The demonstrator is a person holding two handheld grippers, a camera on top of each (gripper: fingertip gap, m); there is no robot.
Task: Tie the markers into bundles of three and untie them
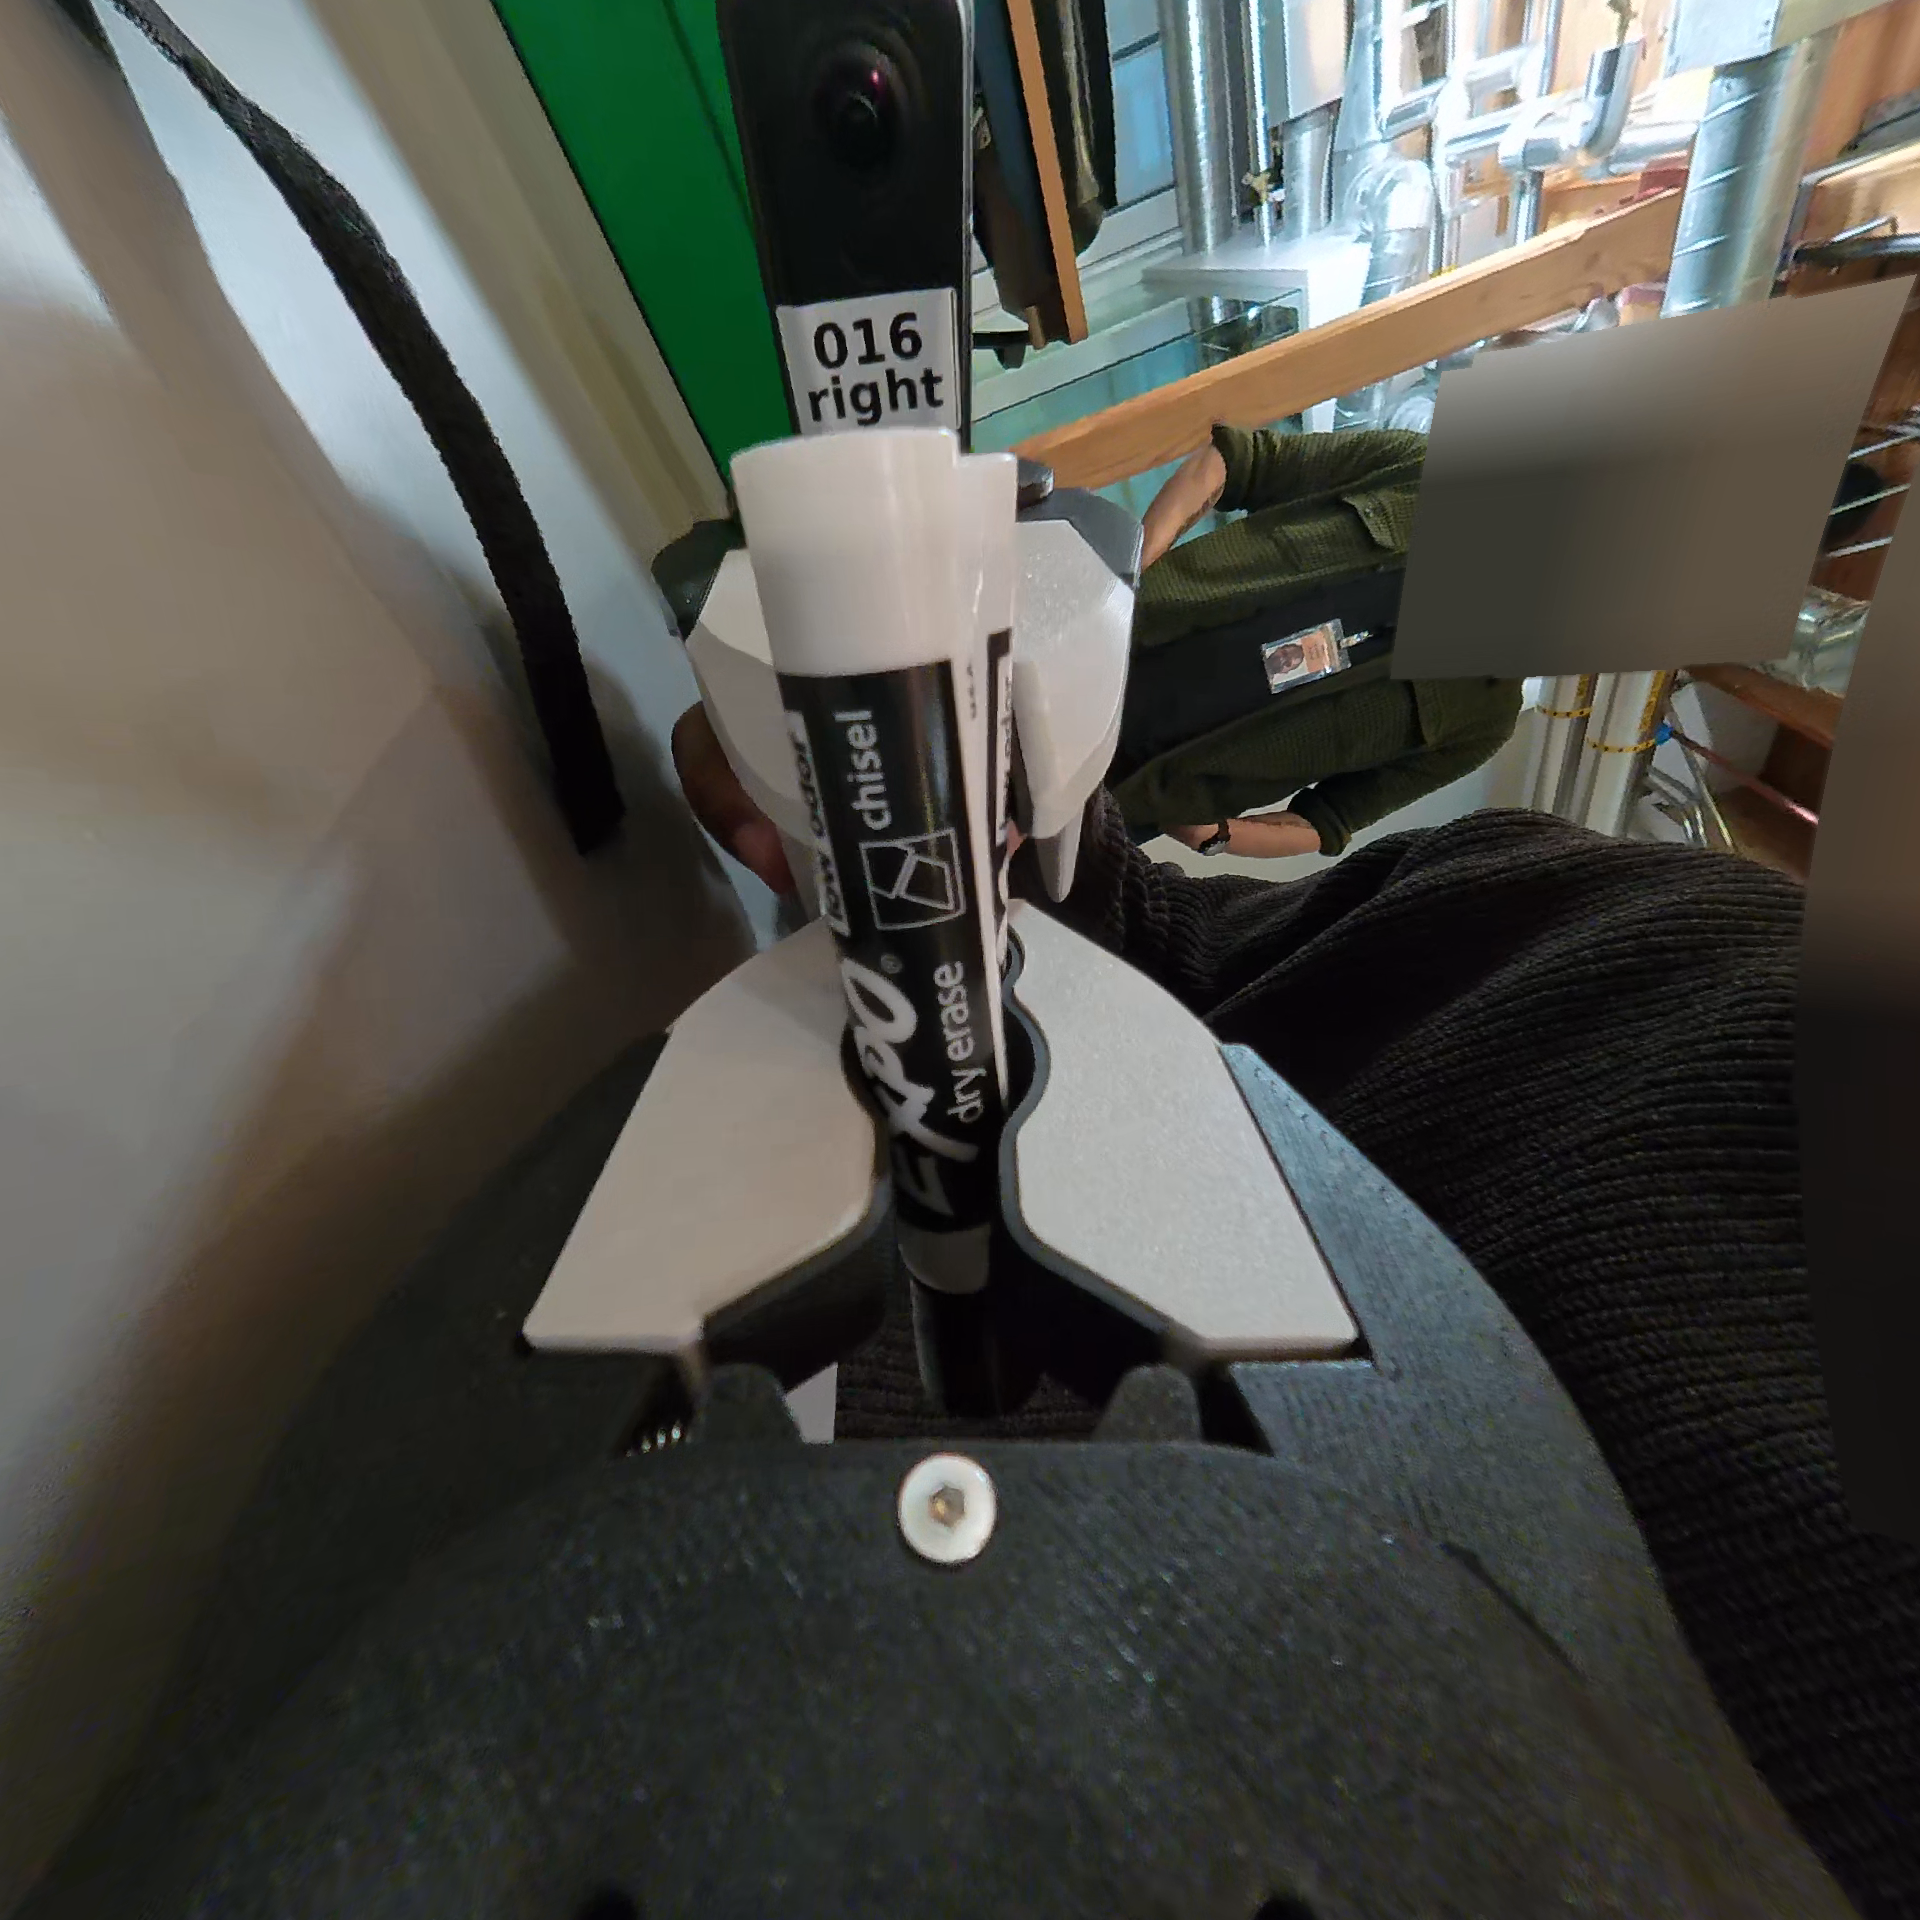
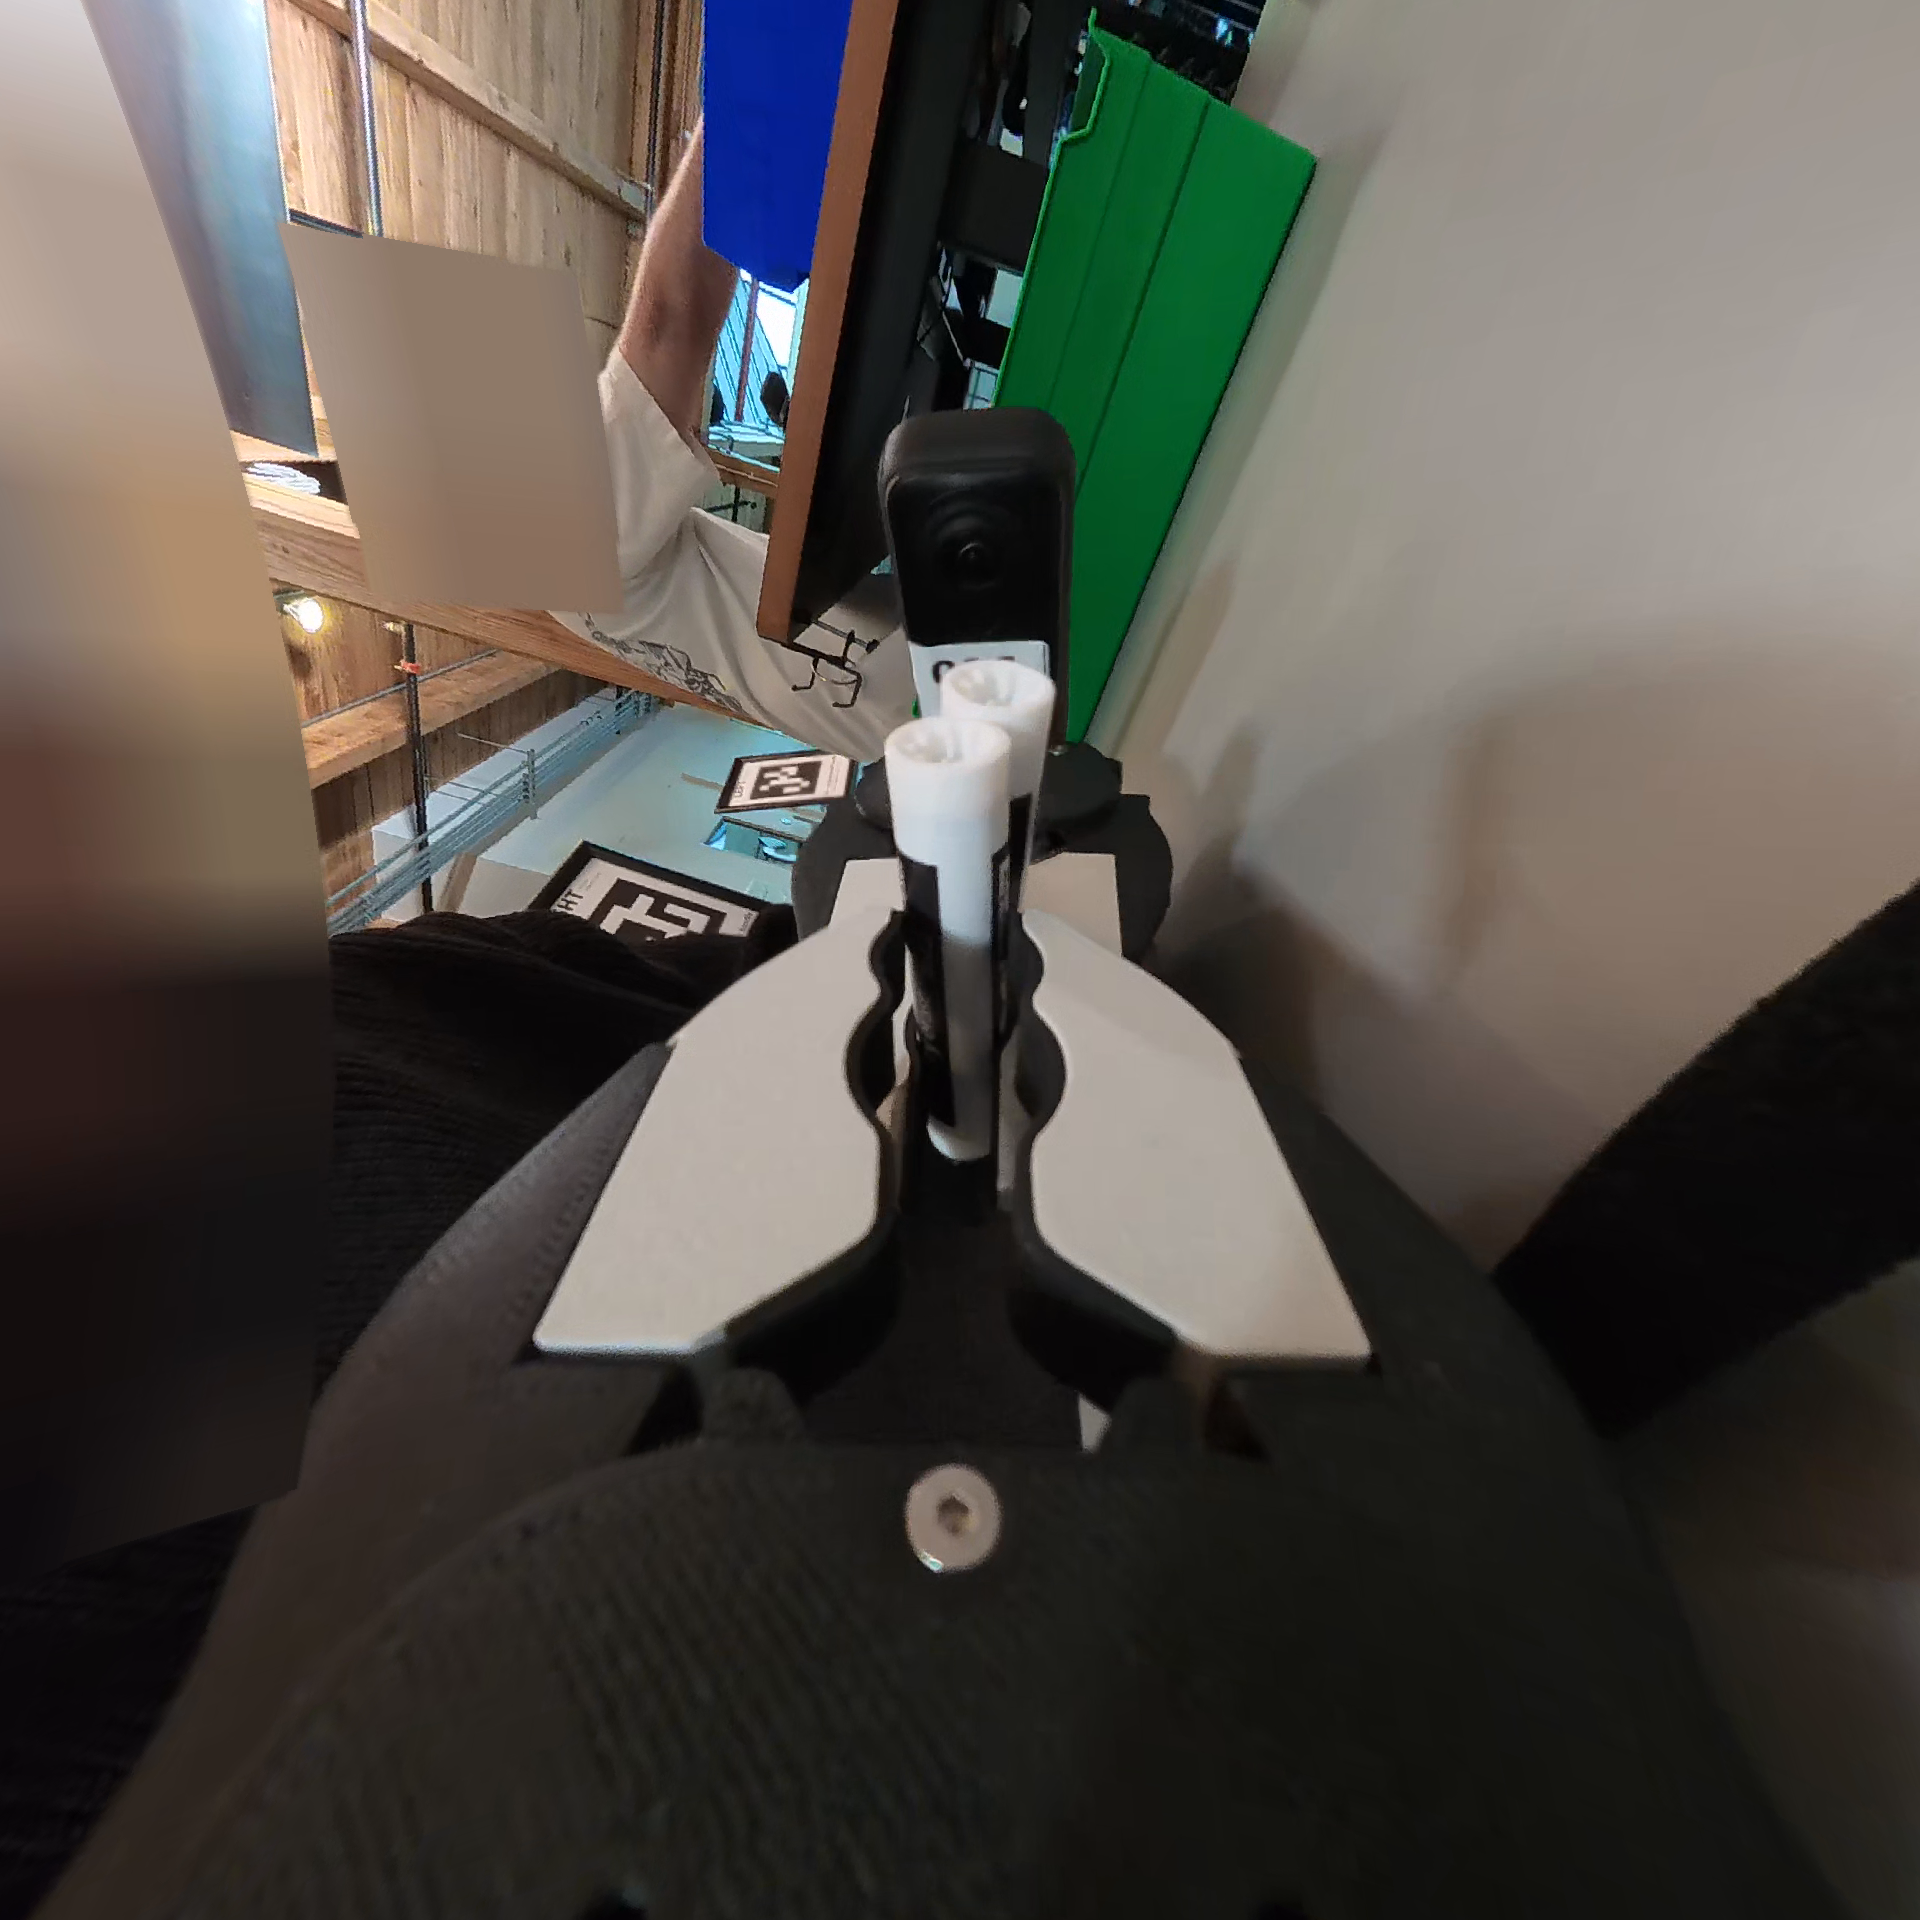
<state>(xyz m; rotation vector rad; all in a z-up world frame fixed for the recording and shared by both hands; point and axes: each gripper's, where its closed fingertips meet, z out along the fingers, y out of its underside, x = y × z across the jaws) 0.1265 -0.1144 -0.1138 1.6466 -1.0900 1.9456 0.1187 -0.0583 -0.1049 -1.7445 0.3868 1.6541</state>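
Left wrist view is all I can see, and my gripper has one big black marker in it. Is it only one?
Observer: No. The right wrist view shows two markers side by side, with their hollow white ends toward that camera.
Operator: Is the other gripper holding them too?
Observer: Yes. The right gripper is shut on the markers, with a finger close on each side.
Operator: What's behind them over there?
Observer: Black-and-white patterned boards, off to the left beyond the gripper.

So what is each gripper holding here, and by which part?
Both grip the same markers: the left gripper on the black barrels low down, the right gripper on the barrels below the white end caps.
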